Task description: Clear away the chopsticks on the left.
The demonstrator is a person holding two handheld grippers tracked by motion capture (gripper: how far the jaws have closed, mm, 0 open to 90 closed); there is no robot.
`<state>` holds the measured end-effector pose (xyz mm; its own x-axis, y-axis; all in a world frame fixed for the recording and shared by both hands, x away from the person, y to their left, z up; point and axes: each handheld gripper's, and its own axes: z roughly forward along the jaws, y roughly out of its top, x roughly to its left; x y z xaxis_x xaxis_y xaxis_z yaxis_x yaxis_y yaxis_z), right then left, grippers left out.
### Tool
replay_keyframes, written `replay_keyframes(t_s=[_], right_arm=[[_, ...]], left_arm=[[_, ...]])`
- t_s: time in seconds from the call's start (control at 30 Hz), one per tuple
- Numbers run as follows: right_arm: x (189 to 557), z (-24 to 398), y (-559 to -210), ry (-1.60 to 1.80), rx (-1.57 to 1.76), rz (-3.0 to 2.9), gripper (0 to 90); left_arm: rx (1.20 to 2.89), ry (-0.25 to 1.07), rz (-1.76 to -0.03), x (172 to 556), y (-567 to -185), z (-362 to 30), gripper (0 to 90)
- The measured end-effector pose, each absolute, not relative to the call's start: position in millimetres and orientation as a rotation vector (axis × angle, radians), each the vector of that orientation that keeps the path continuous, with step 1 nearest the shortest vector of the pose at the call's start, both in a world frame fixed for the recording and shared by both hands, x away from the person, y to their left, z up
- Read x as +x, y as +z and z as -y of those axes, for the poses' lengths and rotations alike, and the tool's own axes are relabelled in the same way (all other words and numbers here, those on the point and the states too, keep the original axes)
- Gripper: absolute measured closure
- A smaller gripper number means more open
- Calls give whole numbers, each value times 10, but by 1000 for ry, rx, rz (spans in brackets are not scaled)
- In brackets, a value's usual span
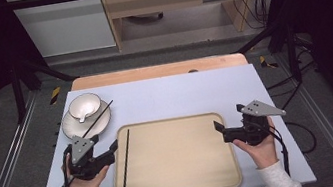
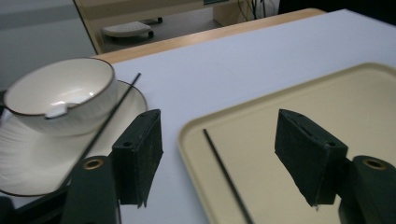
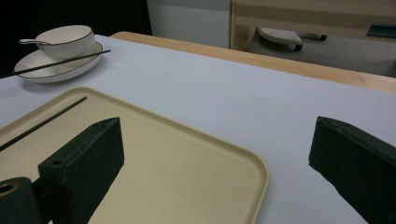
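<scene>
A beige tray [image 1: 179, 157] lies at the table's middle front. One black chopstick [image 1: 125, 166] lies lengthwise along the tray's left side. My left gripper [image 1: 111, 150] hovers over the tray's left rim, open, with nothing between its pads; the chopstick [image 2: 224, 170] lies below the gap. At the back left a white bowl [image 1: 84, 106] with a spoon [image 1: 82, 118] sits on a white plate [image 1: 71, 129]. A second chopstick [image 1: 99, 117] rests slanted across the plate's rim. My right gripper [image 1: 221, 132] stands open and empty at the tray's right rim [image 3: 252, 163].
The pale blue table top [image 1: 180, 94] has bare room behind the tray and to its right. A wooden strip [image 1: 156, 71] runs along the far edge. Black frame posts stand at both far corners, with cabinets on the floor beyond.
</scene>
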<state>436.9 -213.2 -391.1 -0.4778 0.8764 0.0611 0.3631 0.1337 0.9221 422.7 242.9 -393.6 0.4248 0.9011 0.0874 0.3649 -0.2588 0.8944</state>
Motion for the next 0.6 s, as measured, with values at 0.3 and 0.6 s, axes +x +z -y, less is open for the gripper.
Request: replay_keyframes(t_s=[0.3, 0.6], right_arm=[[4382, 2117, -3927, 1317, 1189, -1916, 33], [4395, 2104, -3948, 1304, 1194, -1919, 34]], left_arm=[[1909, 792, -1108, 4370, -4091, -2754, 262], [1912, 731, -1174, 4580, -4239, -3066, 191]])
